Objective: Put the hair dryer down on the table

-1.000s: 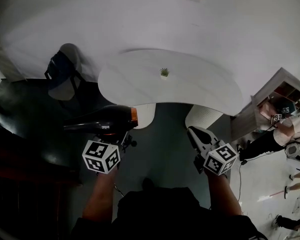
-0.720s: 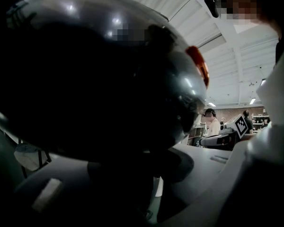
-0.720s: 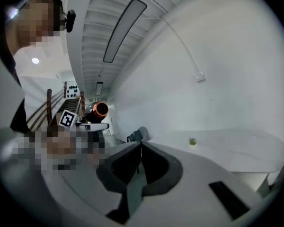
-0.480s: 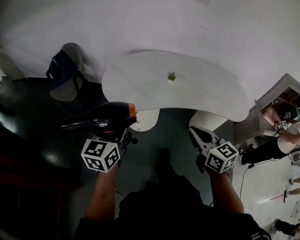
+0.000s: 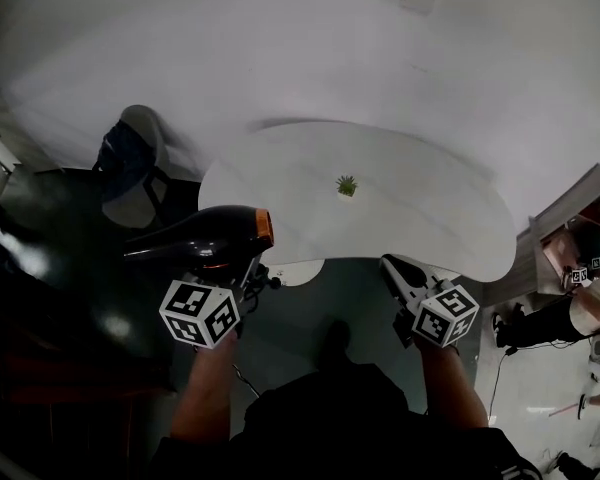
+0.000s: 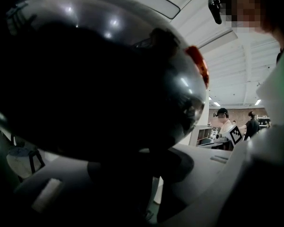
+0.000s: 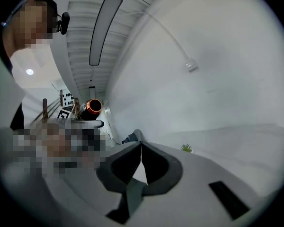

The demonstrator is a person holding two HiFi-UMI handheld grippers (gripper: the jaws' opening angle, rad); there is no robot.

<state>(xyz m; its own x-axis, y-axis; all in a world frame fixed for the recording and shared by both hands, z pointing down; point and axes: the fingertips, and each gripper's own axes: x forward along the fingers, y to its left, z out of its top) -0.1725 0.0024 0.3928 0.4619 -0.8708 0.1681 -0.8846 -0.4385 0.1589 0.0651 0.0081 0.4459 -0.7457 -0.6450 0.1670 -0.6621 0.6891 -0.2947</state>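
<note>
You've stepped closer: the worktop (image 5: pixel 420 218) sits nearer than a second ago. Your left gripper (image 5: pixel 238 271) keeps its jaws part-closed, seemingly on the handle in that dark view, with the hair dryer (image 5: pixel 205 236) held in the air by the worktop's left edge. Your right gripper (image 5: pixel 400 276) has its jaws together, holding nothing. The set-down isn't done yet.

Head view steeply down; right gripper view forward; both show hair dryer (image 5: pixel 205 236), plant (image 5: pixel 346 185).
</note>
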